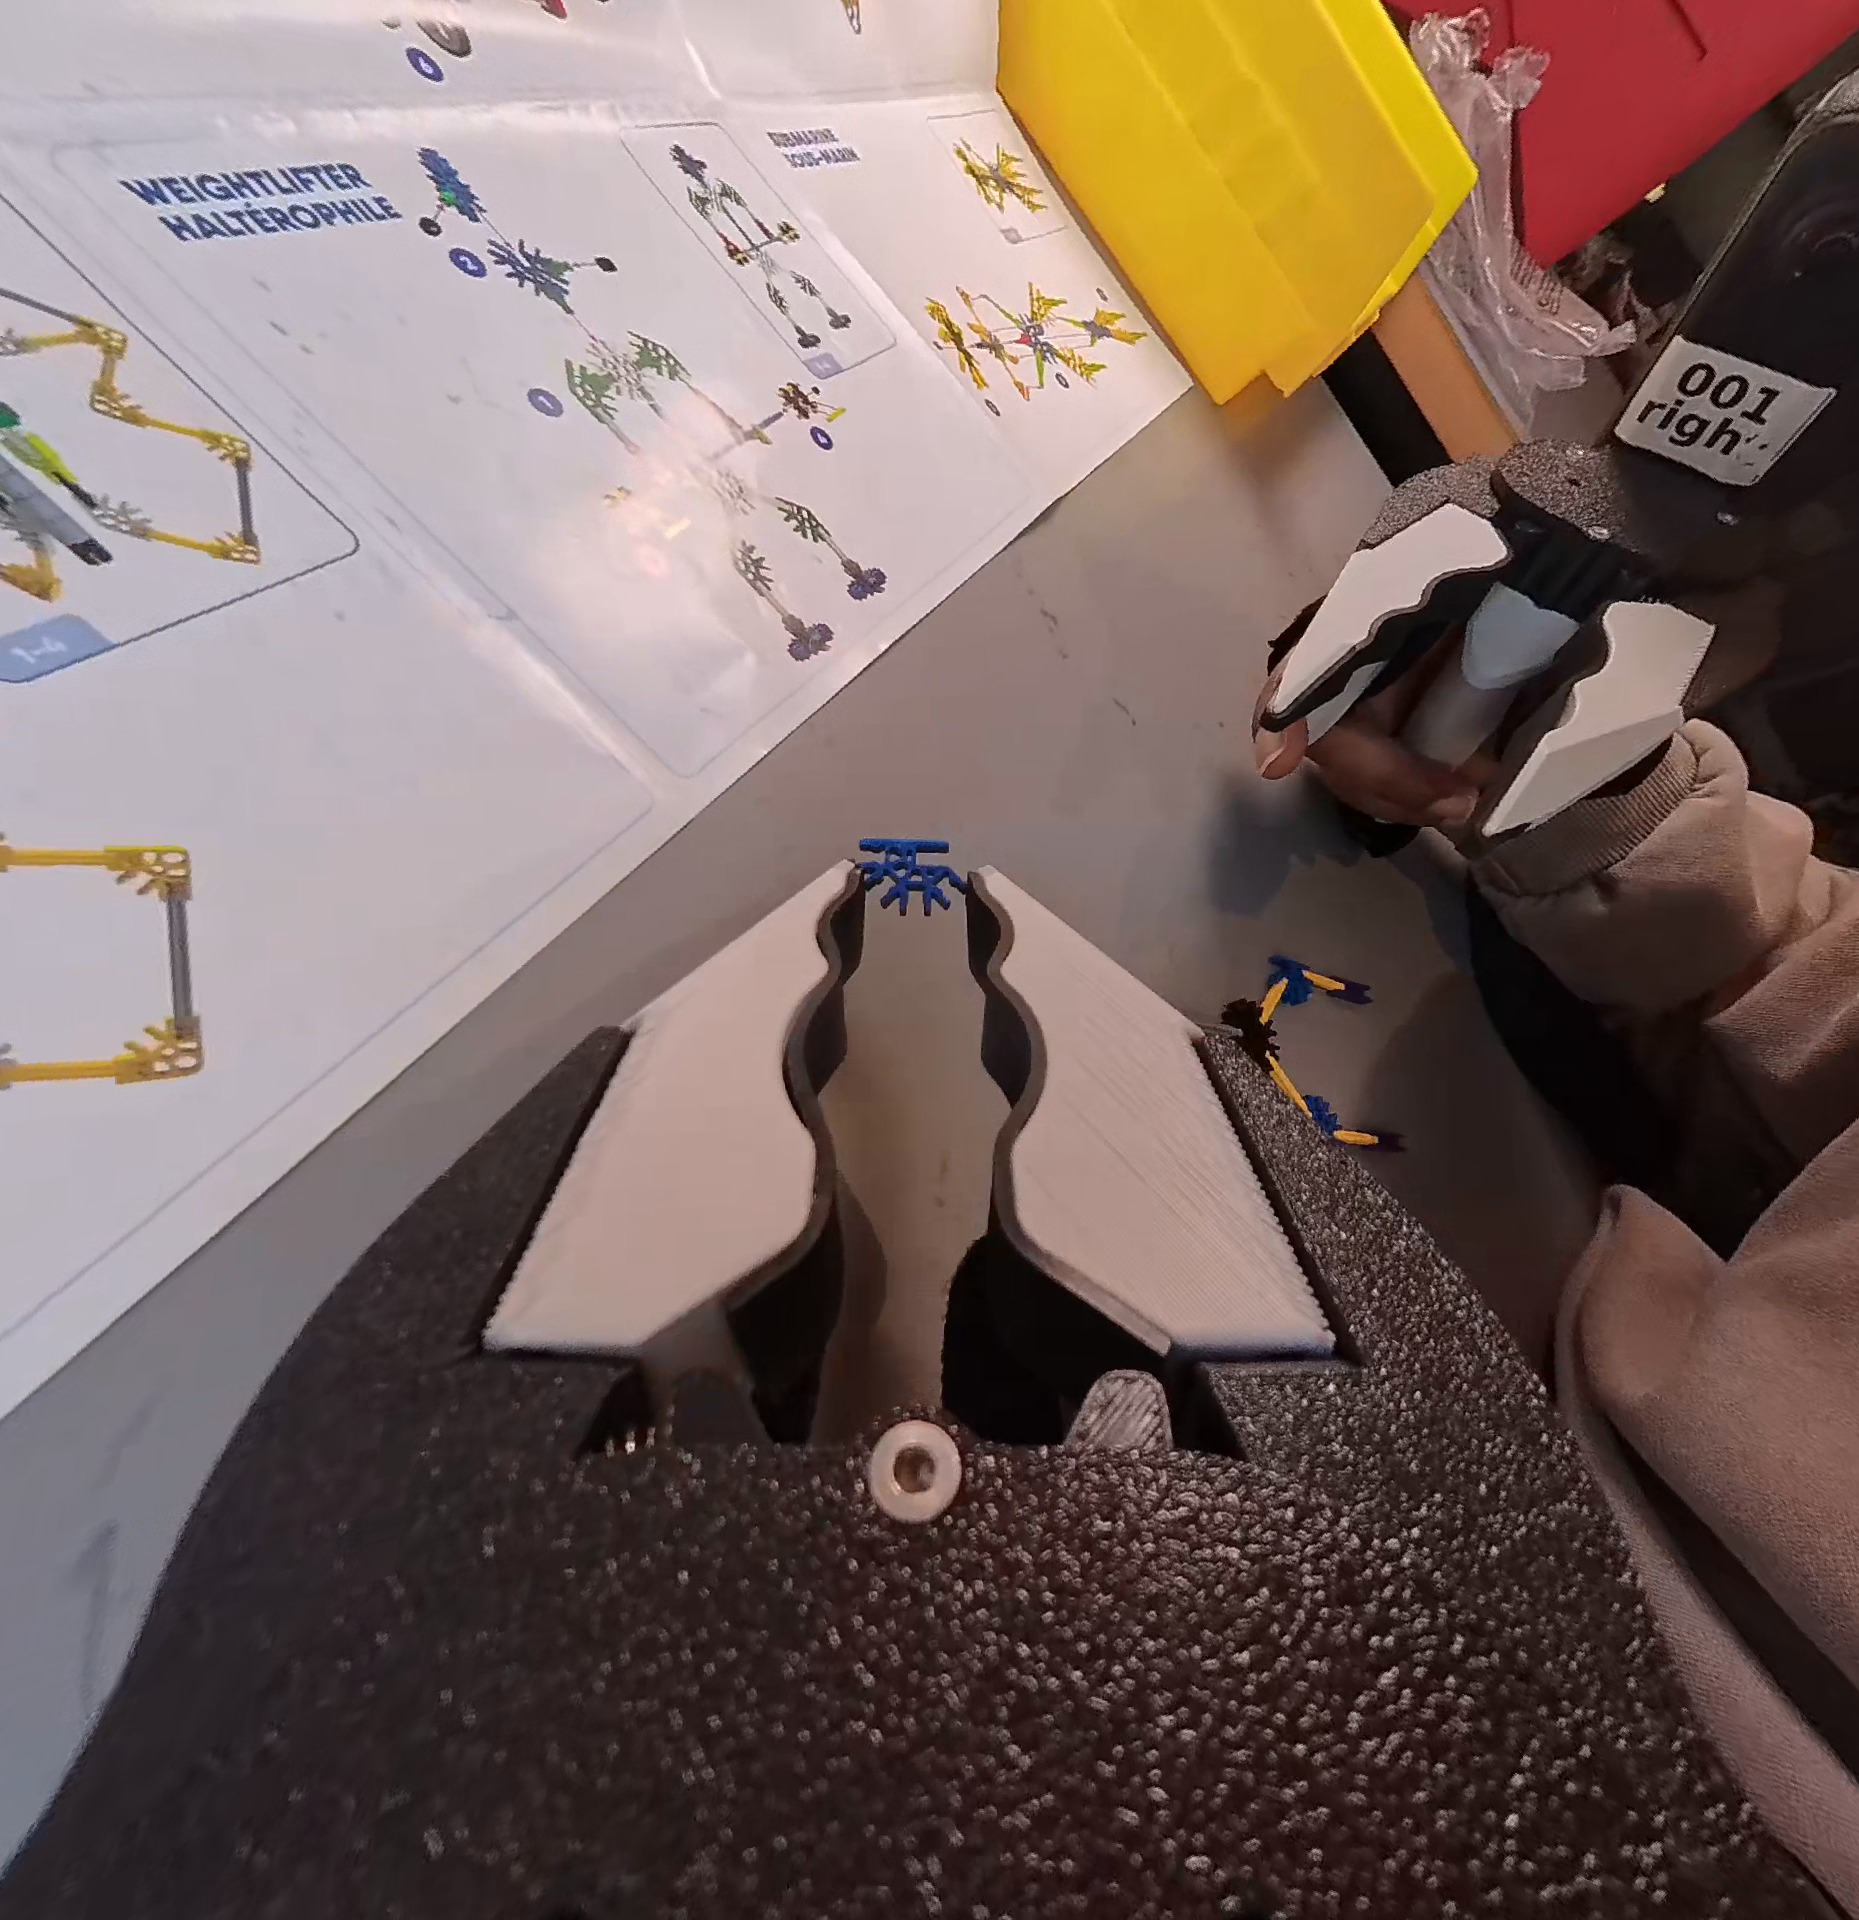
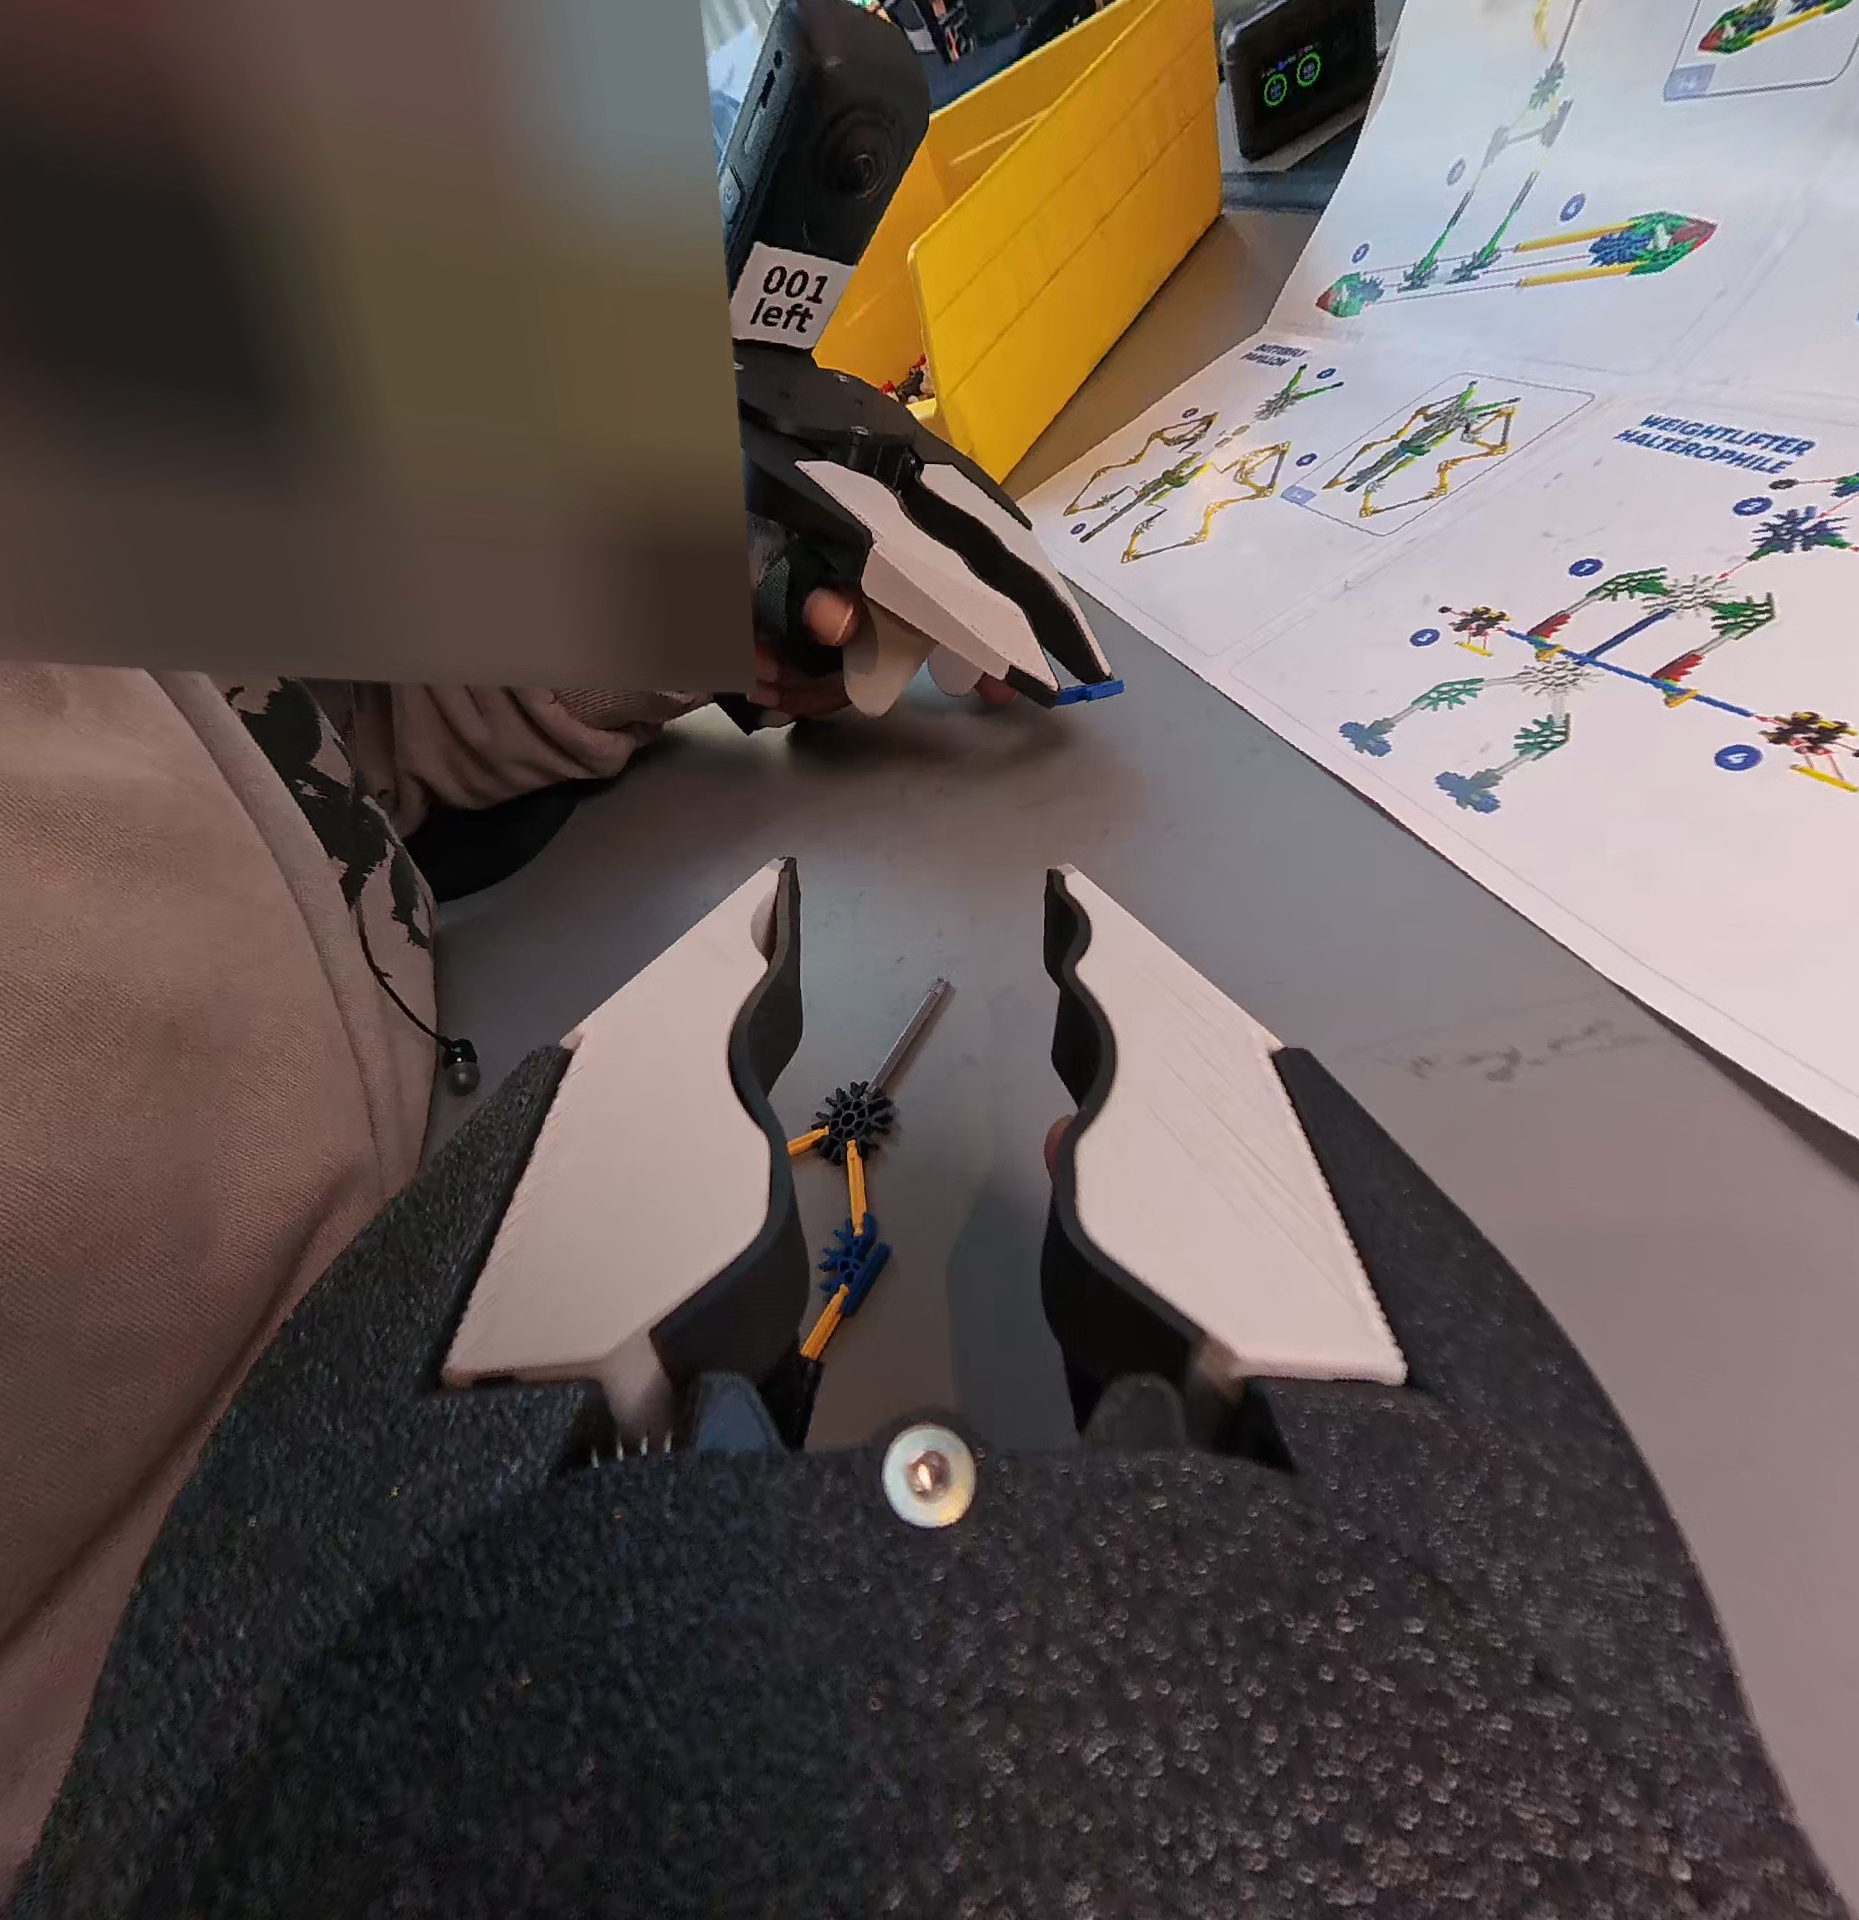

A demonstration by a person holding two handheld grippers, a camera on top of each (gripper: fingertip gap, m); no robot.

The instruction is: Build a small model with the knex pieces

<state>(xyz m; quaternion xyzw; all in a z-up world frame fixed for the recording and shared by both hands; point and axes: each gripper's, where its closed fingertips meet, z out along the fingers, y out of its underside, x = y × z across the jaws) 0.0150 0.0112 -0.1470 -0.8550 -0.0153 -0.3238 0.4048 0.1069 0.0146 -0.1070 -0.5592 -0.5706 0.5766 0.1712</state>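
Blue connector piece (image 1: 907,878) sits pinched at the left claw (image 1: 912,883) tips above the grey tabletop (image 1: 1112,644); right claw (image 2: 920,873) gapes wide over a small rod assembly (image 2: 852,1164).

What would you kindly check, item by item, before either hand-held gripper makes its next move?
1. Left hand-held gripper shut on the blue connector piece, pinched at the fingertips: ok.
2. Right hand-held gripper open and holding nothing: ok.
3. Small rod-and-connector assembly lying on the grey table between the right fingers: ok.
4. Assembly free of both fingers: cannot tell, its lower end runs under the left-hand finger.
5. Instruction sheet apart from both grippers: ok.
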